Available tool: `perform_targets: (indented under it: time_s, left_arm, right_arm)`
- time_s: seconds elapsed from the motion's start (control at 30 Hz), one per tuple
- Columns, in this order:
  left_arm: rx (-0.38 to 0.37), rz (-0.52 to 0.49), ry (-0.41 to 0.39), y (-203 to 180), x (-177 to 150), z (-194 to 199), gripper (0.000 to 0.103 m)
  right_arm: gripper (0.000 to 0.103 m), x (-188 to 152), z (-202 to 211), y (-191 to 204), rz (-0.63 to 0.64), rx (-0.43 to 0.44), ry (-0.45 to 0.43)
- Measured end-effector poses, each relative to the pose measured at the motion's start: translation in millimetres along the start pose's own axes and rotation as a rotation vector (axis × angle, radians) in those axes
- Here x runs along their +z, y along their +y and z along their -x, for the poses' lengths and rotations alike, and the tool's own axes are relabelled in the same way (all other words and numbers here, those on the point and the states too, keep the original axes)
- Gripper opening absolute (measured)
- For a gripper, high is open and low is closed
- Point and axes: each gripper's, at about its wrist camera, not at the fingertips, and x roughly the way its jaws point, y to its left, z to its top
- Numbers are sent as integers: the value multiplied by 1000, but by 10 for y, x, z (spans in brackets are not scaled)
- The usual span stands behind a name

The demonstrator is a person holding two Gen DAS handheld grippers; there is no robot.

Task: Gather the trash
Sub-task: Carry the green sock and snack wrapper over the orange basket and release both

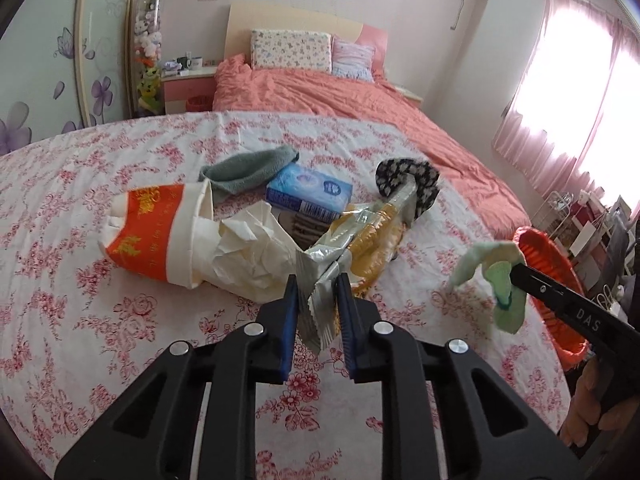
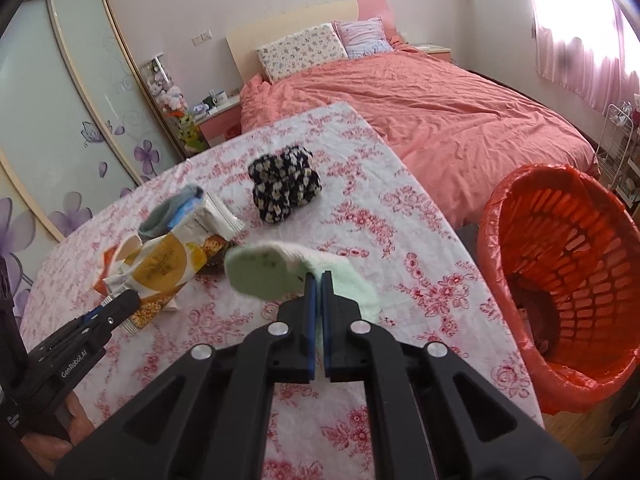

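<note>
Left wrist view
Left gripper (image 1: pixel 317 288): its blue fingers (image 1: pixel 289 300) are clamped on the crinkled end of a silver snack wrapper (image 1: pixel 320 276).
Snack wrapper: it lies on the counter (image 1: pixel 100 320), which has a white cloth with red flowers.
Paper cup (image 1: pixel 156 232): it lies on its side, just left of the snack wrapper, with crumpled tissue (image 1: pixel 248 256) spilling out of its mouth and touching the wrapper.
Blue box (image 1: pixel 310 192): behind the snack wrapper.
Grey cloth (image 1: pixel 244 170): behind the snack wrapper, to the left of the blue box.
Right gripper (image 1: pixel 516 272): to the right of the snack wrapper, with its fingers closed on a pale green sock (image 1: pixel 504 304) that hangs in the air.
Red bin (image 1: pixel 556 280): just behind the green sock, at the counter's right edge.

Right wrist view
Right gripper (image 2: pixel 318 280): fingers pressed together on the pale green sock (image 2: pixel 260 272), held above the counter (image 2: pixel 400 240).
Red bin (image 2: pixel 568 264): right of the sock, off the counter's edge, lined with a red bag.
Black flowery cloth (image 2: pixel 284 192): on the counter, behind the sock.
Snack wrapper (image 2: pixel 164 272): left of the sock, with the left gripper (image 2: pixel 124 304) at its near end.
</note>
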Motion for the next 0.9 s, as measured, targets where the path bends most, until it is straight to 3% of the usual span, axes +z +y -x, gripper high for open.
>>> perform_targets:
  time_s: [0.53, 0.9]
  left_arm:
    - [19, 29, -105, 95, 228, 550, 16]
    - [-26, -19, -134, -399, 331, 670, 16]
  right_arm:
    - [4, 127, 595, 71, -2, 44, -97]
    - [4, 260, 1103, -225, -23, -5, -199]
